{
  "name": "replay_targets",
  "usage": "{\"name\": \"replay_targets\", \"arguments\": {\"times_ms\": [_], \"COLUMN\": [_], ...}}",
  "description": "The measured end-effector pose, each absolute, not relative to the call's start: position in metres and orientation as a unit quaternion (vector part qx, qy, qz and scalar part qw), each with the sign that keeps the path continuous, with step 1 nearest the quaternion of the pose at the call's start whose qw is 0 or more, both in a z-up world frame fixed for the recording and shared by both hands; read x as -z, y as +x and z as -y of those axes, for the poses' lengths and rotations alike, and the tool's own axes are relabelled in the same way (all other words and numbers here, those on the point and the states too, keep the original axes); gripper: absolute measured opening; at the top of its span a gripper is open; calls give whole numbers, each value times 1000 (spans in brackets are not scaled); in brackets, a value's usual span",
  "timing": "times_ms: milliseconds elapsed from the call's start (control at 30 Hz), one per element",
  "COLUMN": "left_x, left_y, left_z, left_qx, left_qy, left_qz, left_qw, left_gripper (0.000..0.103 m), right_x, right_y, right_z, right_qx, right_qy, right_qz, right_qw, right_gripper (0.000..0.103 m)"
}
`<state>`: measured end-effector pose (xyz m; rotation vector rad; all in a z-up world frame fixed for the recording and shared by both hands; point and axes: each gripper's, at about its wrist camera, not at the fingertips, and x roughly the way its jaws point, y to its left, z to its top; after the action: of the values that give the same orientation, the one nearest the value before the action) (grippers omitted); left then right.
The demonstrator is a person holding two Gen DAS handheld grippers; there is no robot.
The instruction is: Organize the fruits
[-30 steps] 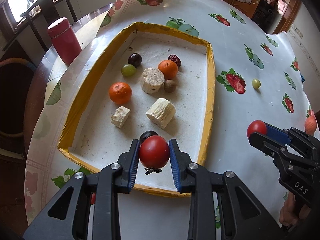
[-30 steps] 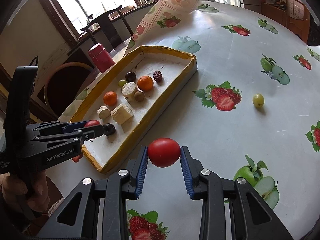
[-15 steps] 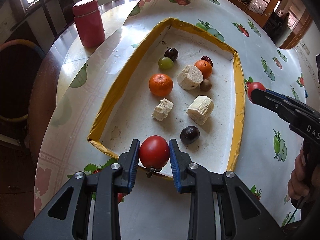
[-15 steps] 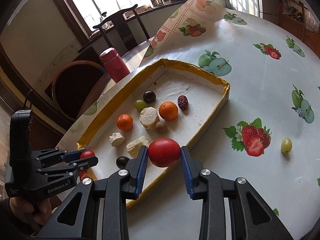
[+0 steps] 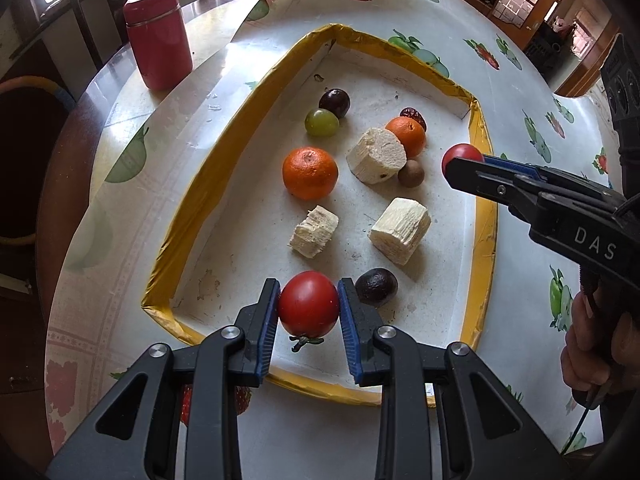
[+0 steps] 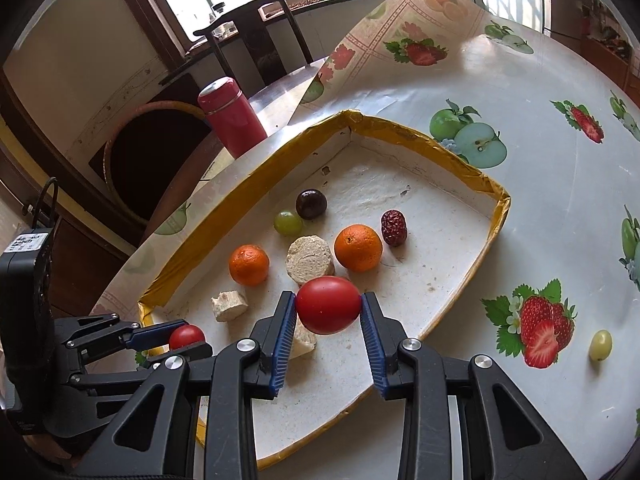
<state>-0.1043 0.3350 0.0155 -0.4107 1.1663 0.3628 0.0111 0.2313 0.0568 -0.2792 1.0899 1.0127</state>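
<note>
My left tongs (image 5: 309, 312) pinch a red tomato (image 5: 308, 303) between their blue pads, over the near end of a yellow-rimmed tray (image 5: 188, 208). My right tongs (image 6: 328, 312) pinch a second tomato (image 6: 328, 304) above the middle of that tray. On the tray floor, from the left camera, I see a mandarin (image 5: 310, 173) at 12 o'clock from my tomato, a dark plum (image 5: 376, 287) just beside it at 2 o'clock, and pale cut chunks (image 5: 400, 229) between. A green grape (image 6: 601, 345) lies alone on the worktop (image 6: 560, 208), at 3 o'clock from the right tongs, well apart from the tray.
</note>
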Motion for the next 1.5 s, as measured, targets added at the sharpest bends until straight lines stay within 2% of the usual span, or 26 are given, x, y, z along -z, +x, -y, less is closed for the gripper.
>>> {"name": "replay_targets", "arguments": {"times_ms": [767,933,967,1067,1300,1400,1500], "left_x": [0,2,1,0,-7,-12,-16], "left_y": [-91,-89,-89,-89,-97,-103,-108], "left_z": [-334,-330,-329,-326,-319,-315,-310], "left_qx": [-174,-177,-177,-180,-184,-183,-184], "left_qy": [-184,-171,-170,-163,-147,-148,-139], "left_qz": [-554,-562,-562,-561,-557,-551,-548], "left_qw": [793,790,790,791,796,800,804], "left_gripper": [27,33,37,40,51,58,58], "right_x": [-25,-26,-26,-27,-35,-42,-47], "right_y": [15,12,13,13,9,7,4], "right_z": [-244,-244,-244,-243,-234,-227,-218], "right_qx": [-456,-457,-457,-459,-465,-467,-474], "right_qy": [-163,-167,-166,-165,-168,-167,-168], "right_qz": [-504,-502,-503,-505,-496,-491,-485], "right_qw": [715,715,714,713,714,716,716], "right_gripper": [34,35,35,44,45,50,51]}}
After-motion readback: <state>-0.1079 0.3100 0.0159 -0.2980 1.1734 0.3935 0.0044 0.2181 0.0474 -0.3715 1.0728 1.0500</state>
